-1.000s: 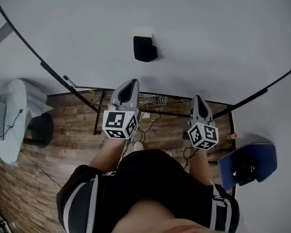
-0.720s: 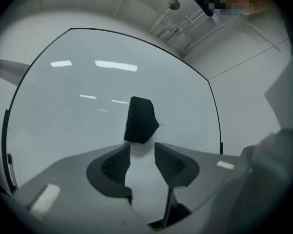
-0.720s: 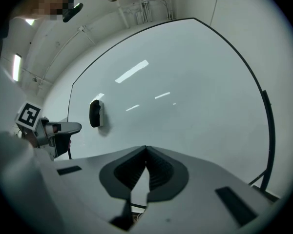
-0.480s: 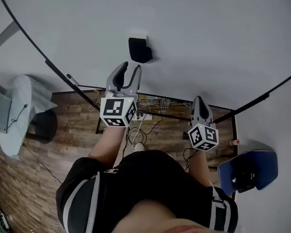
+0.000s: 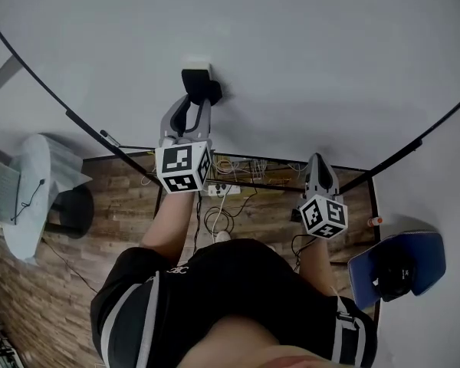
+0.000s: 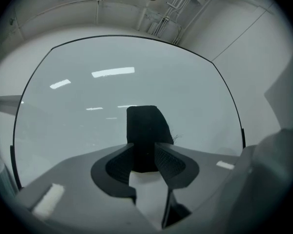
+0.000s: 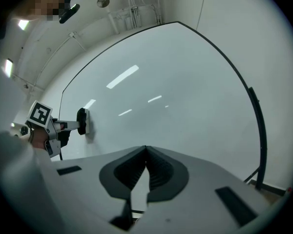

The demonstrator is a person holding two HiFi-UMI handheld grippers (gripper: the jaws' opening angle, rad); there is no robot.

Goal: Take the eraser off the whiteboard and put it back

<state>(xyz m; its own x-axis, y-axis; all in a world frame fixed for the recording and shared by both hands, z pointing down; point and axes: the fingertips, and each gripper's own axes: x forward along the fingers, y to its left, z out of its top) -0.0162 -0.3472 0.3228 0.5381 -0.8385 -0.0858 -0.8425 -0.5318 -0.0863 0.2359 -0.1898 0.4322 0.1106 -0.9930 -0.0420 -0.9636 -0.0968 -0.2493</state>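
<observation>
Torso: your black top (image 5: 230,297), pale stripes on the sleeves, fills the bottom of the head view, and both forearms reach forward from it.
Right gripper: your right gripper (image 5: 316,161) is the nearer and lower of the two. It points level toward the lower edge of the board, and the right cube (image 5: 323,215) with its square markers faces up at you.
Right jaws: together. In the right gripper view the ribbed pads meet at the tips with nothing between them.
Left gripper: your left gripper (image 5: 198,104) is held higher and further forward, with the left cube (image 5: 184,167) behind it and its tips up at the eraser.
Left jaws: wide apart and closing. The eraser stands between them with the pads right at its two sides, but no firm pinch shows.
Eraser: the black eraser (image 6: 145,126) sits upright on the whiteboard, its pale backing flat against the surface as the right gripper view shows it from the side. It is on your left part of the board, well apart from your right gripper.
Whiteboard: the whiteboard (image 5: 330,67) is plain white with a thin black frame, and ceiling lights are reflected in it.
Below the board: a wood floor (image 5: 100,205), a tangle of cables (image 5: 238,171) under the board's lower edge, and a blue chair (image 5: 399,263) off to your right.
</observation>
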